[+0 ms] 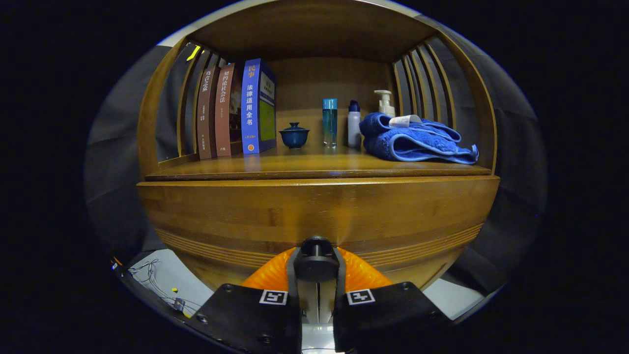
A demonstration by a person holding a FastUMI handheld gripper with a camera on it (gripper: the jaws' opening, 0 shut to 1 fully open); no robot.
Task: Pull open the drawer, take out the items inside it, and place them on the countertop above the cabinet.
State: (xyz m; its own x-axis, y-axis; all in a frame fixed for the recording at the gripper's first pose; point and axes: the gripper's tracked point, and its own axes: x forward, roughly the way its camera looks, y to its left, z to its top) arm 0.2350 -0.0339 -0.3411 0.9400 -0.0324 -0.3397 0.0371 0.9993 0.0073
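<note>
The claw (317,265) is clenched on the dark round knob (316,253) of the drawer (314,211), its two fingers pressing the knob from either side. The drawer front sits flush with the cabinet, so the drawer looks not yet opened and its contents are hidden behind the wood.

The step in hand is the pull, I judge. It wants a straight draw back along the line of the fingers, level and steady, with the grip held firm so the knob does not slip out (a round knob gives little to hold). Any sideways or upward drag could jam the drawer in its runners.

Above and beyond the claw lies the table (304,167), already carrying books (236,110), a small lidded cup (294,135), bottles (344,120) and a folded blue towel (417,142). The bare stretch at its front edge, just above the claw, seems the handiest landing place.
</note>
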